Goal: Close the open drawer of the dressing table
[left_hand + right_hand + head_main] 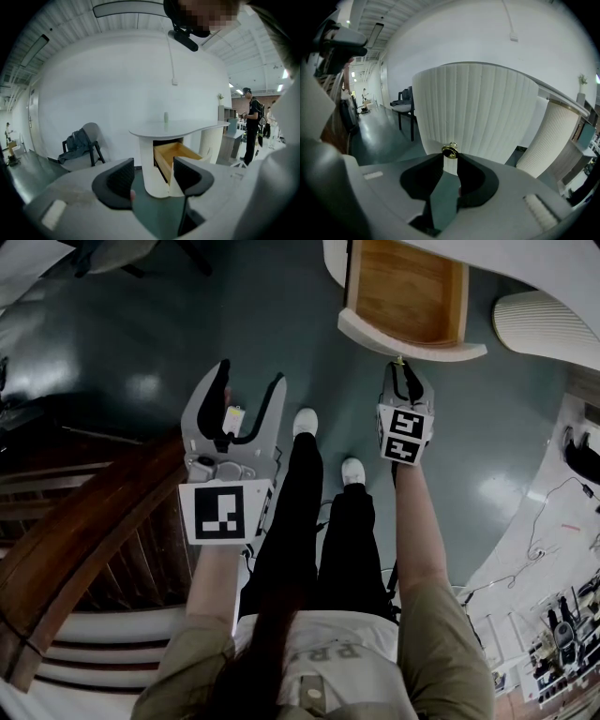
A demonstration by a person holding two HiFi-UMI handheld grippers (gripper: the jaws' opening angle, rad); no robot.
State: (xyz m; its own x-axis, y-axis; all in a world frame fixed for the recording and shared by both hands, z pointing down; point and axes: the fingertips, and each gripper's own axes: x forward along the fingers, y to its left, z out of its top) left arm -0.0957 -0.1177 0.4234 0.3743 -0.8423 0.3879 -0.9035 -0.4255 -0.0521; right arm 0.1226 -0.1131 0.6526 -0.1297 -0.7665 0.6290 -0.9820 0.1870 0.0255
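Note:
The dressing table's drawer [412, 341] stands pulled out, with its wooden inside [403, 292] showing from above in the head view. Its white ribbed front [478, 112] fills the right gripper view, with a small gold knob [449, 151] at the lower middle. My right gripper [450, 159] has its two fingertips closed on that knob, also seen as the right gripper [401, 367] just below the drawer front. My left gripper [251, 385] hangs open and empty over the floor, well left of the drawer. Through the left gripper [153, 168] I see the open drawer [176, 157] under the white tabletop [178, 126].
A dark wooden stair railing [84, 531] runs along the left. A white ribbed column [544, 324] stands right of the drawer. A chair with a bag [82, 143] sits by the wall, and a person [251, 126] stands far right. A small vase [166, 116] is on the tabletop.

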